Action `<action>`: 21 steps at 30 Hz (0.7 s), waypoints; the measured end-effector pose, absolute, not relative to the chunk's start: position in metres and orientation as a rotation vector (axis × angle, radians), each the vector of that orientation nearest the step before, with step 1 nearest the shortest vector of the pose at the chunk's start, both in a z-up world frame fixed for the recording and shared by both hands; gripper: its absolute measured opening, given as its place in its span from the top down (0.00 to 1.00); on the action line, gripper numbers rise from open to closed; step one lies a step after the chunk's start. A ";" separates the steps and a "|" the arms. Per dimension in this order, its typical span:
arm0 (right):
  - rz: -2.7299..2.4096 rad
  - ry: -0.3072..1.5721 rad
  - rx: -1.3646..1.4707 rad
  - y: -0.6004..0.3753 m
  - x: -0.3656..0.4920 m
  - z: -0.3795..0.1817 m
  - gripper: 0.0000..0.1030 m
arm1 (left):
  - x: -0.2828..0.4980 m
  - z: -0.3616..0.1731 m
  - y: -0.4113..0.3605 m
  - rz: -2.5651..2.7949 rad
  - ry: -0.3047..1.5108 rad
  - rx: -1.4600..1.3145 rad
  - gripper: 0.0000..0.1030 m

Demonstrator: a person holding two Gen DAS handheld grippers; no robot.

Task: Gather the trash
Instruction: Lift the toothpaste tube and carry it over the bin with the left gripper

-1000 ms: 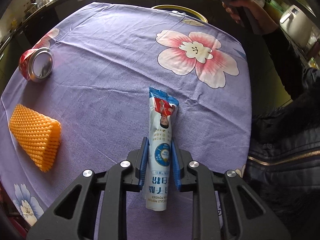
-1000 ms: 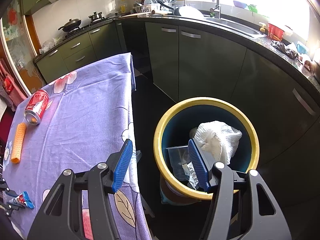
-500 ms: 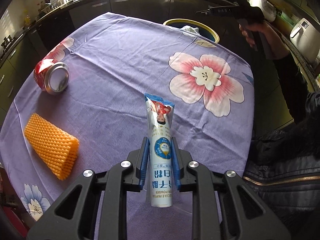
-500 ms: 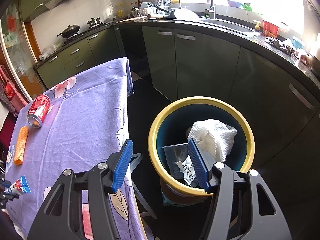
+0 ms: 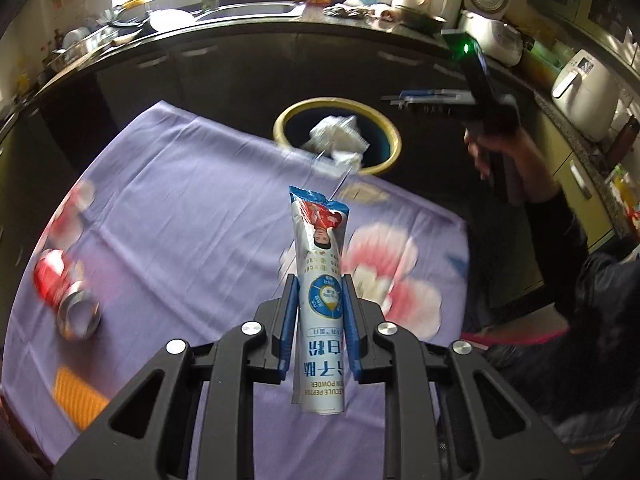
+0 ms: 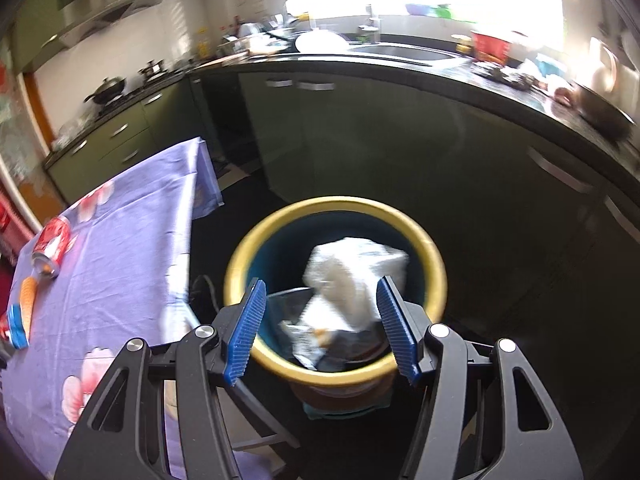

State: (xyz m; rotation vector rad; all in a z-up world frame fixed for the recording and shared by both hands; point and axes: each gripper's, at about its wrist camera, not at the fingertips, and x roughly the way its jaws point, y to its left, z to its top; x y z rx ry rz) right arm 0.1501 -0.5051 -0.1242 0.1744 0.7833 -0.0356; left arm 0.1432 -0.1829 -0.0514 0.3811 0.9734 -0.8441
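My left gripper point(image 5: 319, 286) is shut on a blue and white powder sachet point(image 5: 320, 280), held upright above the purple flowered tablecloth point(image 5: 180, 216). Beyond the table's far edge stands the yellow-rimmed bin point(image 5: 384, 122) with crumpled white paper point(image 5: 336, 136) inside. A red drink can point(image 5: 64, 292) lies on its side at the left, an orange foam net point(image 5: 78, 398) below it. My right gripper point(image 6: 320, 300) stands open with nothing between its fingers, above the bin point(image 6: 432, 256) that holds white paper point(image 6: 352, 276) and wrappers. The can point(image 6: 52, 246), the net point(image 6: 29, 294) and the sachet point(image 6: 14, 326) show at the left edge.
Dark kitchen cabinets point(image 6: 360, 132) and a counter with a sink point(image 6: 400, 52) curve behind the bin. A person's hand point(image 5: 500, 152) and dark sleeve point(image 5: 560, 232) hold the right gripper at the right side of the table. A stove with a pan point(image 6: 108, 88) stands far left.
My left gripper has risen and swung toward the bin with the sachet; the can and net slid toward the lower left. The right gripper drifted over the bin, which now sits centred between its fingers.
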 end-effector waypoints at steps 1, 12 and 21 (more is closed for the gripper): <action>-0.044 0.782 0.186 -0.513 0.148 -0.126 0.44 | 0.149 -0.050 -0.196 -0.861 0.970 0.389 0.80; -0.141 0.779 0.300 -0.603 0.123 -0.148 0.44 | 0.249 -0.073 -0.361 -0.936 1.005 0.412 0.80; -0.146 0.772 0.339 -0.621 0.114 -0.154 0.40 | 0.313 -0.119 -0.417 -0.787 1.076 0.363 0.56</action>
